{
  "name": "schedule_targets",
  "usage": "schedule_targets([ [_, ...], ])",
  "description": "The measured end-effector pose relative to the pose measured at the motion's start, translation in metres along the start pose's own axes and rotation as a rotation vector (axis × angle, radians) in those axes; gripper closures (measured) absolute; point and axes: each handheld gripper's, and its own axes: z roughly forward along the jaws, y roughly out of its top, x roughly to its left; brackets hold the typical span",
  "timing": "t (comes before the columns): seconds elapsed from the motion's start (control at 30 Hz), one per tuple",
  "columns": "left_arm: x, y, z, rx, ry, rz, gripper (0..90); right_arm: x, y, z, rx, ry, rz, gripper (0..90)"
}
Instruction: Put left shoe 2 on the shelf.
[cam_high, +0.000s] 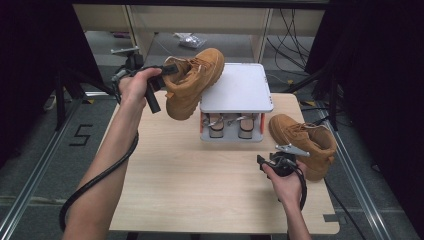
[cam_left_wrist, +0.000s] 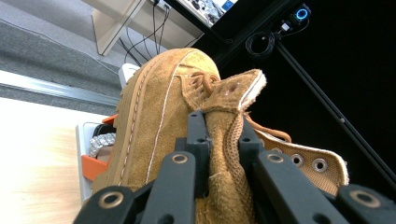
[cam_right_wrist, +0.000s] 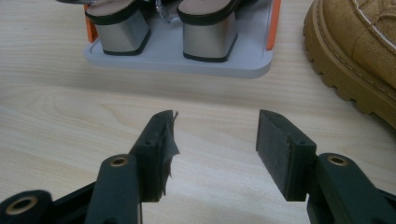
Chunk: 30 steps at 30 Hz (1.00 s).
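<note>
A tan suede boot (cam_high: 192, 82) hangs tilted in the air over the table's back left, its toe above the corner of a small shoe rack (cam_high: 235, 87). My left gripper (cam_high: 167, 70) is shut on the boot's collar edge. In the left gripper view the jaws (cam_left_wrist: 219, 126) pinch that folded suede beside the boot (cam_left_wrist: 154, 116). The matching boot (cam_high: 305, 142) stands on the table to the right of the rack. My right gripper (cam_high: 272, 159) is low over the table in front of that boot, open, nothing between its fingers (cam_right_wrist: 215, 135). The standing boot's ridged sole (cam_right_wrist: 359, 51) shows at upper right.
The rack has a white top shelf and orange posts. Its lower shelf (cam_right_wrist: 187, 65) holds a pair of block-heeled sandals (cam_high: 230, 125). The wooden table (cam_high: 200, 190) stretches bare toward me. Shelving and cables lie beyond the far edge; dark curtains flank both sides.
</note>
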Motion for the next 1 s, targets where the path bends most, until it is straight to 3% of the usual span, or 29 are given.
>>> schedule_targets([
  [0.2,-0.006,0.003,0.005,-0.005,-0.015,-0.002,81.3,0.001,0.000,0.000,0.005,0.000,-0.003,47.7],
  [0.5,-0.009,0.003,0.013,-0.002,-0.008,-0.003,81.2,0.000,0.000,0.000,0.005,-0.001,-0.004,47.8],
  [0.6,-0.009,0.003,0.016,0.005,-0.001,-0.004,81.2,0.002,-0.001,0.000,0.019,-0.008,0.024,47.7],
  [1.0,-0.012,0.005,0.026,0.005,0.006,-0.011,81.1,0.002,-0.002,0.001,0.026,-0.008,0.018,47.7],
])
